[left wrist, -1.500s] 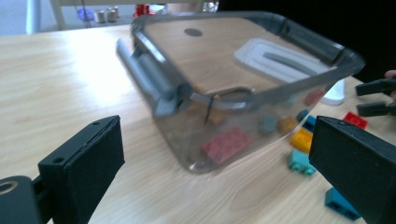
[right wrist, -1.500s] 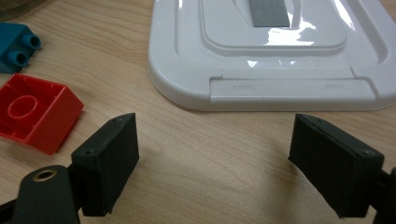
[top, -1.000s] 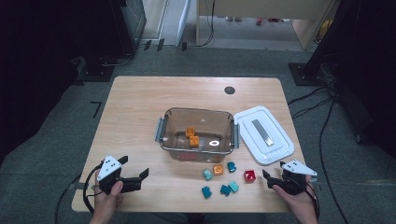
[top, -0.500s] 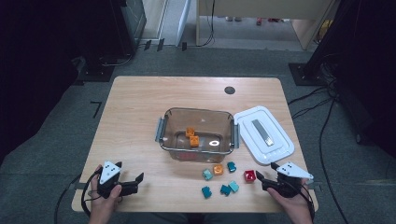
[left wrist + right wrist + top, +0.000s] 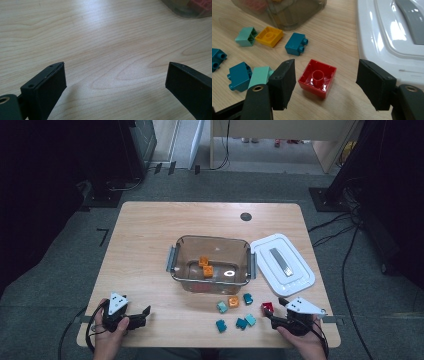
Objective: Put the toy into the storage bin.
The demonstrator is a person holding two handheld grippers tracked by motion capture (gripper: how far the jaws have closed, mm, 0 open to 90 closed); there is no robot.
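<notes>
A red brick [image 5: 317,78] lies upside down on the wooden table [image 5: 150,250], hollow side up, just left of the white lid. My right gripper [image 5: 325,75] stands open around it; its jaws have just been closing, and gaps remain between both pads and the brick. From above, the right gripper [image 5: 273,309] points left at the red brick [image 5: 267,307]. My left gripper [image 5: 144,316] rests near the table's front left corner. In its own view the left gripper [image 5: 115,75] is open over bare wood.
A clear container [image 5: 210,241] at mid-table holds two orange bricks [image 5: 205,266]. Its white lid [image 5: 282,264] lies to the right. In front of it are scattered a yellow-orange brick [image 5: 269,36], a dark teal brick [image 5: 295,46] and several more teal ones [image 5: 245,321].
My right gripper has slid left along the front edge until the red brick sits between its jaws. The left gripper has sunk slightly toward the near edge.
</notes>
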